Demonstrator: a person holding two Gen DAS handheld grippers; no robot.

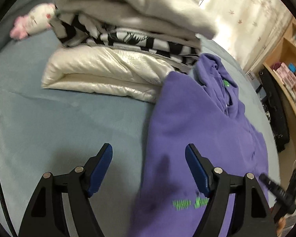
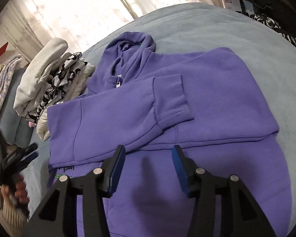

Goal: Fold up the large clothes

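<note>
A purple hoodie [image 2: 167,102] lies flat on the grey-blue bed [image 2: 217,31], hood toward the curtains, both sleeves folded across its chest, one ribbed cuff [image 2: 173,100] on top. In the left wrist view the hoodie [image 1: 197,130] fills the right side, with green print near its hem. My left gripper [image 1: 149,152] is open and empty, hovering over the hoodie's left edge and the bed. My right gripper [image 2: 149,154] is open and empty above the hoodie's lower body. The left gripper also shows blurred in the right wrist view [image 2: 19,158].
A stack of folded clothes [image 1: 118,45] sits on the bed left of the hoodie: grey garment, black-and-white one, cream padded jacket. A pink-and-white plush toy [image 1: 31,21] lies behind it. Wooden shelves [image 1: 286,75] and dark hanging clothes stand at right. Curtains [image 2: 69,6] hang behind the bed.
</note>
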